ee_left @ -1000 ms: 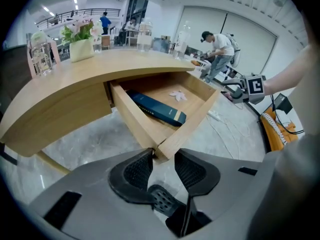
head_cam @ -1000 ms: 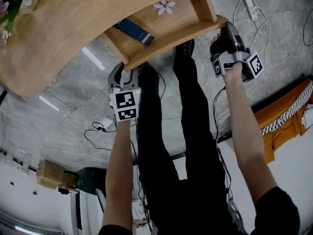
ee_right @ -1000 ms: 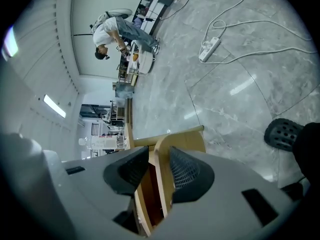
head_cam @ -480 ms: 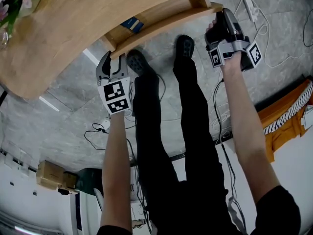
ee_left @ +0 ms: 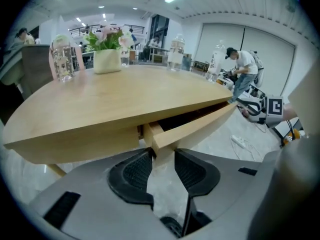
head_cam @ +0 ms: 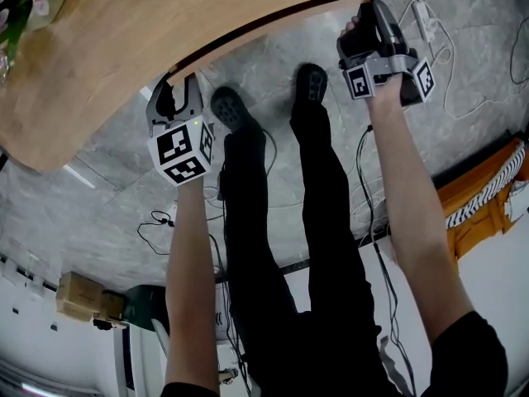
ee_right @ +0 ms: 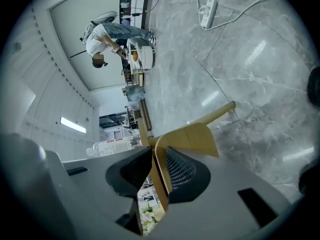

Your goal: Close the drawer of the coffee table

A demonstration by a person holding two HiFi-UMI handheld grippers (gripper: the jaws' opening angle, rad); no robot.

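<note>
Though wide open a second ago, drawer (ee_left: pixel 195 126) now shows a slit under coffee table (head_cam: pixel 107 48) | your left gripper (ee_left: pixel 161 155) clamps one end | right gripper (ee_right: pixel 159 170) jaws closing on other | nearly done.

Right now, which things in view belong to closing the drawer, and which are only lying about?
In the job: light wooden coffee table; its curved wooden drawer front, nearly shut; left gripper, clamped on one end; right gripper, jaws closing on the other end.
Lying about: white power strip; potted pink flowers; clear plastic bottles; orange cloth.
</note>
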